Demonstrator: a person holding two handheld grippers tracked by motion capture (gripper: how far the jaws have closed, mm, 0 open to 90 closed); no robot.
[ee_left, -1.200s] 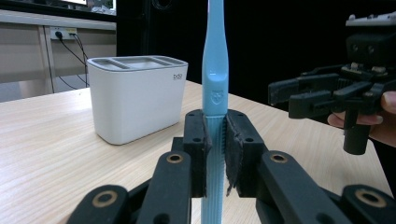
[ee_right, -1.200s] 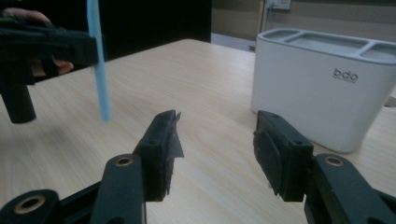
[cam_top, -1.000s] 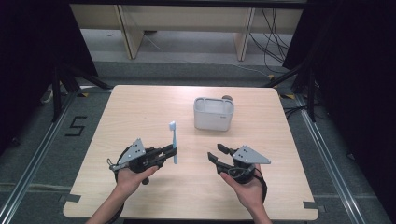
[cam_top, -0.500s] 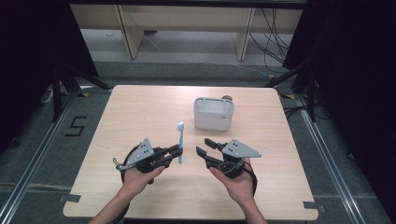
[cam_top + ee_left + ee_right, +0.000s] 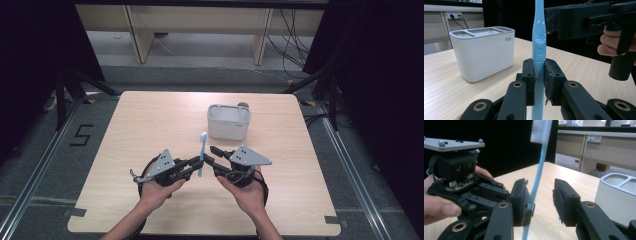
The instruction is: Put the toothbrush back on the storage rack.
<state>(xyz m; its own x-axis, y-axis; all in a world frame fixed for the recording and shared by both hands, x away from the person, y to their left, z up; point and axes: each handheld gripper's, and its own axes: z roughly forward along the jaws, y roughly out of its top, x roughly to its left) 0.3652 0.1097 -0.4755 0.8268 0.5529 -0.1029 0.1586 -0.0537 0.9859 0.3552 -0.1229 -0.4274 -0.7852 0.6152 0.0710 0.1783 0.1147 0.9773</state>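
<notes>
Wooden table (image 5: 150, 125), seen from the high view, with two hands working near its front edge. Left gripper (image 5: 196, 163) pinches a light blue toothbrush (image 5: 201, 152) low on its ribbed handle, jaws pressed tight against both sides; the left gripper view shows the handle (image 5: 539, 50) standing upright between the pads and rising out of the top of the frame. Brush head points up and away from the person, bristles white, seen from the right gripper view (image 5: 538, 131) at the top of a slightly leaning shaft. Right gripper (image 5: 214, 156) sits just beside the left one, nose to nose with it, jaws spread apart. In the right gripper view the toothbrush shaft runs up between those open jaws, close against the left pad (image 5: 522, 200) and clear of the right one; whether it touches the left pad cannot be told. Right hand (image 5: 247, 192) wraps the gripper body from below; left hand (image 5: 155, 192) does the same. White holder (image 5: 229, 121) with divided top compartments stands farther back on the table, well apart from both grippers, with a small brownish object (image 5: 243, 105) just behind its far rim, too small to identify.
</notes>
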